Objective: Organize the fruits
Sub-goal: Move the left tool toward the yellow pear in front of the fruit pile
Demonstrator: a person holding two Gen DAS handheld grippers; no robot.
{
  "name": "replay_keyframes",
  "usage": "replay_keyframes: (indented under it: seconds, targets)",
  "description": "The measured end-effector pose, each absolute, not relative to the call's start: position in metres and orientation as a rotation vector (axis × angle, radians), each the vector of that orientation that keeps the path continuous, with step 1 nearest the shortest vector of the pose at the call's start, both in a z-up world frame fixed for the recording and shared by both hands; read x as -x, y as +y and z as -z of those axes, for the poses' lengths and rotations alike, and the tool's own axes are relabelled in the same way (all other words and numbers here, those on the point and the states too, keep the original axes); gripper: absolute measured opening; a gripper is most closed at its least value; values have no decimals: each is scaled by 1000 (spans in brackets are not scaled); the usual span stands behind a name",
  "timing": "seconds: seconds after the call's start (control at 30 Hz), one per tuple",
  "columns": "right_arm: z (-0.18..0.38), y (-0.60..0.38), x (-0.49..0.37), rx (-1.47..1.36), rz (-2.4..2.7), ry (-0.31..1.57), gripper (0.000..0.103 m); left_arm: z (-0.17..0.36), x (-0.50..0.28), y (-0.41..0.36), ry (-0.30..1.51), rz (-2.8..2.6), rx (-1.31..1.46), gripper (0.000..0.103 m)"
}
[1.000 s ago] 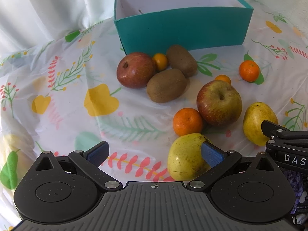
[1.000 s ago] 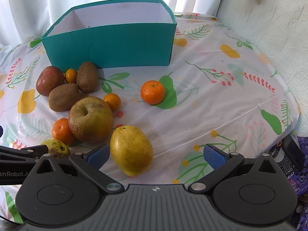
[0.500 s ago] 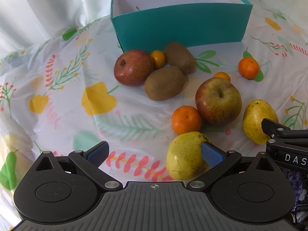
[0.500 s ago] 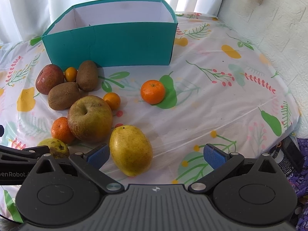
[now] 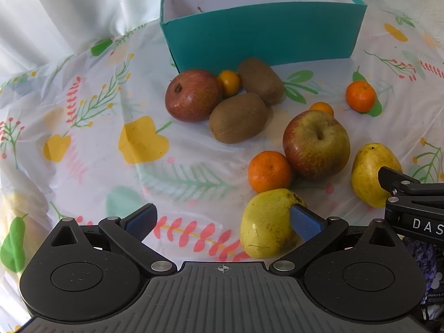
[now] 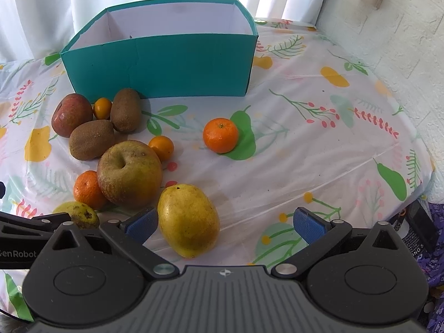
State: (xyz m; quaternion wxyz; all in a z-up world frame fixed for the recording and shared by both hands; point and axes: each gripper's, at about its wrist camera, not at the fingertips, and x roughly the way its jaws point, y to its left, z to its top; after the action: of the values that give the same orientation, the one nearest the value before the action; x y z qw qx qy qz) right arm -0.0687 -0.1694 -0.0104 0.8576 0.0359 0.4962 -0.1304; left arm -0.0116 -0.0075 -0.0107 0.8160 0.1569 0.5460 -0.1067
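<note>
Your left gripper point(image 5: 222, 219): ribbed blue pads spread wide, smooth yellow pear point(image 5: 266, 223) against right pad (unclamped). Your right gripper point(image 6: 225, 223): spread too, plump waxy pear point(image 6: 188, 219) beside left pad. Teal cardboard box point(image 6: 158, 65) far ahead.

Covered by a glossy white tablecloth point(image 6: 305, 166) printed with yellow pears, green leaves and red sprigs, the surface. Behind it, white curtains point(image 5: 55, 14) hanging in soft folds, lit from the window. At the right, a white textured wall point(image 6: 402, 41). Beyond the right edge, lower down, purple patterned fabric point(image 6: 435, 263) and a dark item, too blurred to identify.
</note>
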Motion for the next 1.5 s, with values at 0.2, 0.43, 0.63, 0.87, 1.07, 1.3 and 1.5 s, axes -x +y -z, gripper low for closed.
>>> replay_keyframes:
  seconds: [0.2,0.43,0.63,0.87,1.07,1.3,1.5]
  targets:
    - [11,-171,68,-75,271,1044,103,10,11,-8,1167,220,-334,103]
    - [13,-172,68,-79,267,1046,103,10,11,-8,1169,215,-339,103]
    - [13,-174,68,-79,263,1045,103,10,12,-9,1170,212,-346,103]
    - [13,-174,68,-76,260,1044,103,11,13,-11,1170,214,-351,103]
    - [12,-177,69,-69,261,1042,103,11,15,-14,1171,216,-356,103]
    - [12,-177,70,-68,260,1042,103,11,15,-15,1173,214,-354,103]
    - [12,-177,70,-66,260,1042,103,11,15,-15,1171,214,-353,103]
